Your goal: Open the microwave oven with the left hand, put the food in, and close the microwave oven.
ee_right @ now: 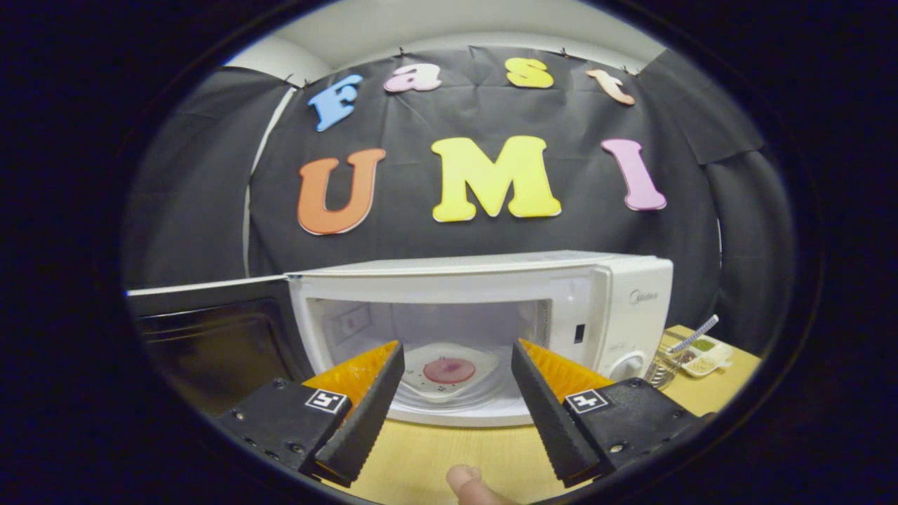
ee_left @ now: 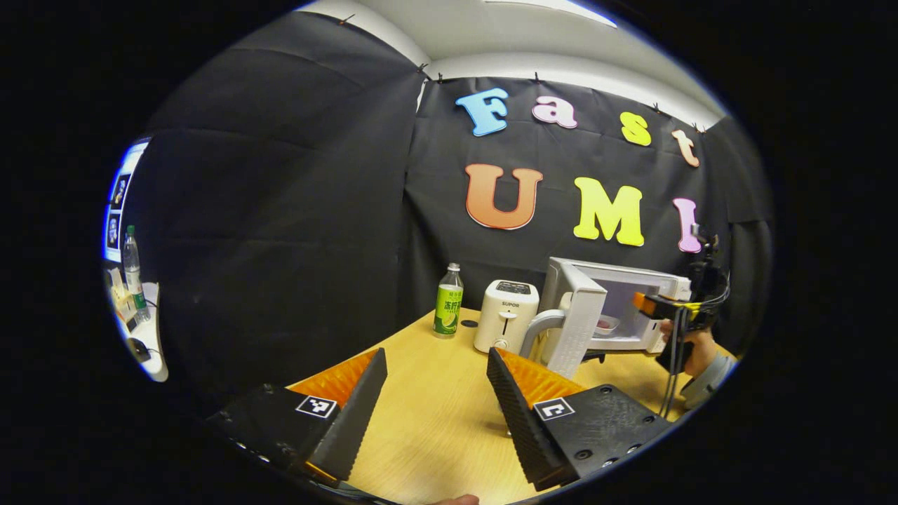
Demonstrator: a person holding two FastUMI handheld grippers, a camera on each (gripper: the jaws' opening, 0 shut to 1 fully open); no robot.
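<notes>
The white microwave [ee_left: 617, 275] stands at the table's far right with its door [ee_left: 579, 324] swung wide open. Inside, a white bowl [ee_right: 421, 379] holding a pinkish piece of food [ee_right: 449, 369] rests on the turntable. My right gripper [ee_right: 457, 345] is open just in front of the cavity, clear of the bowl, with nothing between its fingers. A hand holds the right gripper [ee_left: 644, 304] at the oven's mouth. My left gripper [ee_left: 436, 354] hovers open over the wooden table [ee_left: 435, 414], well back from the door and to its left. The open door [ee_right: 210, 337] looks dark.
A white toaster [ee_left: 506, 315] and a green bottle [ee_left: 448, 301] stand left of the microwave. A small divided dish [ee_right: 705, 354] and a glass [ee_right: 659, 372] sit to its right. A thumb [ee_right: 466, 484] shows at the bottom edge. A side desk with a bottle [ee_left: 131, 270] lies far left.
</notes>
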